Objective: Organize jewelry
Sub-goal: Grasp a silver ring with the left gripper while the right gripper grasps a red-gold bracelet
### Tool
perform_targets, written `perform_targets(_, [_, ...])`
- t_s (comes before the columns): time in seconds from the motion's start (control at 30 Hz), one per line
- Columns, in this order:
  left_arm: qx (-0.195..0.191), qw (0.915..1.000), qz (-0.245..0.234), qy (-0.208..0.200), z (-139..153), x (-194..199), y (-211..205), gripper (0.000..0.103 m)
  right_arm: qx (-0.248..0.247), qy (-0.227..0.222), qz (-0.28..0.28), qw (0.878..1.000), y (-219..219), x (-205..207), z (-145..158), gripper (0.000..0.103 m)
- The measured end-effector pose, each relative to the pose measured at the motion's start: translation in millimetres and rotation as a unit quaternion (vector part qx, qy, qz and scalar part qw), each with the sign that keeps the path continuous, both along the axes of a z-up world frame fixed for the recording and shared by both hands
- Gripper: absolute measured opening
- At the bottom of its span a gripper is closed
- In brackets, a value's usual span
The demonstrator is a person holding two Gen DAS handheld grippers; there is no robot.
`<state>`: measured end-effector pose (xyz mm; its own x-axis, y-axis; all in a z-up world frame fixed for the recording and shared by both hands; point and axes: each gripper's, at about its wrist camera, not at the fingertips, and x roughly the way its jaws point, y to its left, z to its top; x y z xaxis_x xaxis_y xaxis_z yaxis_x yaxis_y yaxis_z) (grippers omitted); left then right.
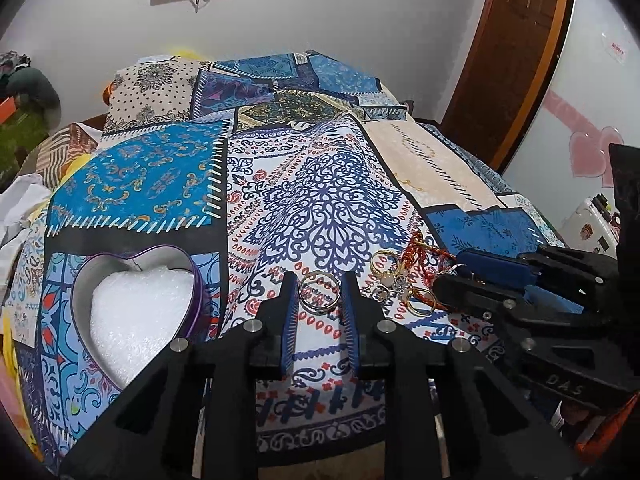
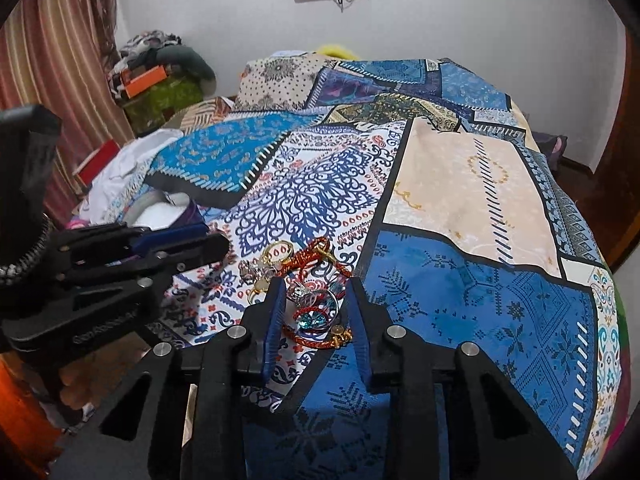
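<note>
Left gripper [image 1: 319,280]: jaws parted, straddling a silver bangle [image 1: 319,293] that lies flat on the patchwork bedspread [image 1: 320,184]; the blue pads flank the ring without pinching it, so nothing is grasped yet. Judged: the fingers are set to either side so that closing would catch the bangle across its width.

Right gripper [image 2: 316,284]: jaws likewise spread, poised over a tangle of red cord bracelets [image 2: 316,334] with a teal stone [image 2: 309,317] at its middle; no grip on them can be seen.

The rest of the jewelry sits between the two tools: gold rings [image 1: 402,276], small charms and a red braided cord [image 1: 420,250], in a loose pile.

Heart-shaped tin [image 1: 140,312], lid off, white padding inside, stands to the left of the left gripper, well apart from the pile. Judged: it is the destination, placed within the left hand's reach. No jewelry shows in it.

Writing: embossed letters on the right gripper's body in the left wrist view read roughly "DAS". A wall sticker at far right is too small to read.
</note>
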<state>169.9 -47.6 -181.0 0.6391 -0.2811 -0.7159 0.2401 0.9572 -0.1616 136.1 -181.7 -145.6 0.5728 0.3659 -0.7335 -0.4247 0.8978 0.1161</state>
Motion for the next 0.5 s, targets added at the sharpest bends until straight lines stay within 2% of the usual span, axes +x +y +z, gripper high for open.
perform_targets(0.17, [-0.005, 1.0000, 0.004, -0.004, 2.6, -1.1, 4.0, 0.021, -0.016, -0.004, -0.002, 1.000, 0.7, -0.4, -0.9, 0.020])
perform_targets(0.23, [-0.006, 1.0000, 0.004, -0.006, 4.6, -2.9, 4.7, 0.021, -0.013, -0.003, -0.004, 1.000, -0.4, -0.9, 1.0, 0.013])
perform_targets(0.5, [-0.010, 0.9997, 0.009, -0.021, 17.2, -17.2, 11.1, 0.021, -0.011, -0.025, -0.007, 1.000, 3.7, -7.6, 16.8, 0.008])
